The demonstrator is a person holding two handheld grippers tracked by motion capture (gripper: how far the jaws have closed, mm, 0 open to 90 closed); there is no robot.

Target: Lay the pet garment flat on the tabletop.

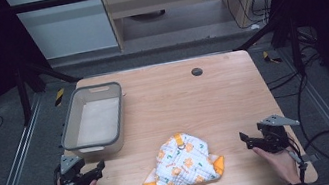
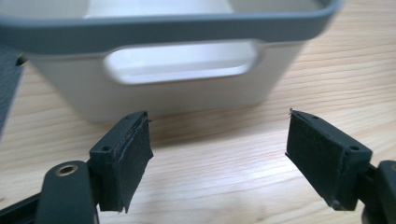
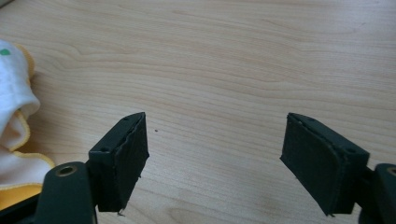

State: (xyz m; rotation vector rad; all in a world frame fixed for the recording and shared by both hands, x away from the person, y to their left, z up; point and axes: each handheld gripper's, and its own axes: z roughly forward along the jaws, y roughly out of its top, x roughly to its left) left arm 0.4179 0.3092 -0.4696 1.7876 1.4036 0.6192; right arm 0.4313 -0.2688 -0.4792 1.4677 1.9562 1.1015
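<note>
A crumpled white cloth (image 1: 183,164) with an orange print and yellow-orange edging lies near the front middle of the wooden table (image 1: 204,101); its edge shows at the left of the right gripper view as the cloth (image 3: 14,140). My left gripper (image 1: 100,167) rests at the front left, open, pointing at the bin. In its own view the left gripper (image 2: 218,154) has bare wood between its jaws. My right gripper (image 1: 244,141) sits at the front right, open, apart from the cloth. The right gripper (image 3: 215,158) holds nothing.
A grey-rimmed white plastic bin (image 1: 91,117) stands at the left of the table, its handle cutout close ahead in the left gripper view, bin (image 2: 177,60). A small dark round hole (image 1: 196,71) is near the table's far edge. Cables trail on the floor at right.
</note>
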